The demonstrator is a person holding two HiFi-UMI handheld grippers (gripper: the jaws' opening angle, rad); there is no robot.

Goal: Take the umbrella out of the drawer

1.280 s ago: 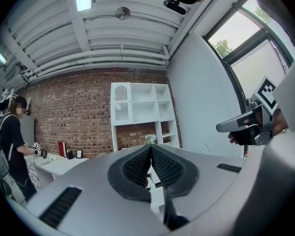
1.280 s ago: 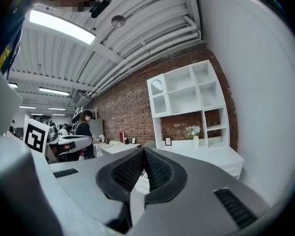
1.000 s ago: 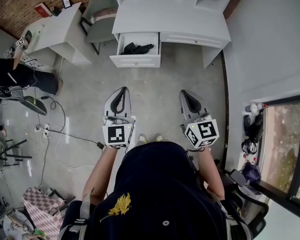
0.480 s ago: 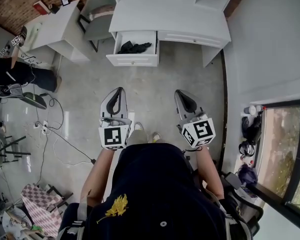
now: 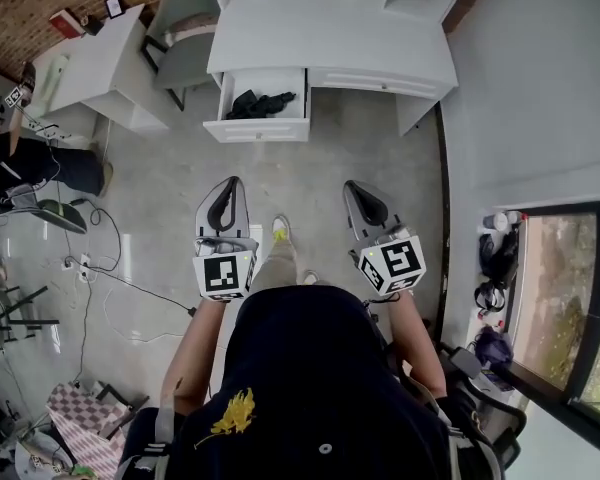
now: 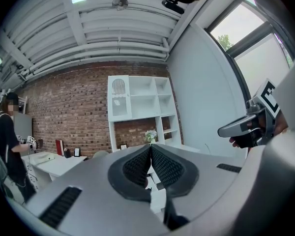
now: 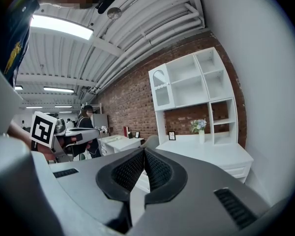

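The black folded umbrella [image 5: 261,102] lies in the open white drawer [image 5: 256,129] at the left of the white desk [image 5: 330,28], far ahead of both grippers. My left gripper [image 5: 227,189] is held out over the grey floor, its jaws shut with nothing between them; in the left gripper view [image 6: 151,148] the pads meet. My right gripper [image 5: 362,199] is beside it at the same distance from the desk, also shut and empty, and its pads touch in the right gripper view [image 7: 144,153]. Each gripper shows in the other's view.
A grey chair [image 5: 186,40] stands left of the drawer, beside a smaller white desk [image 5: 92,63]. A person in dark clothes [image 5: 30,163] is at the far left, with cables [image 5: 115,268] on the floor. A white shelf unit [image 7: 196,90] tops the desk. Bags [image 5: 498,258] lie by the window at right.
Both grippers have moved forward toward the desk, still shut and empty. A foot has stepped out between them. The drawer and umbrella have not changed.
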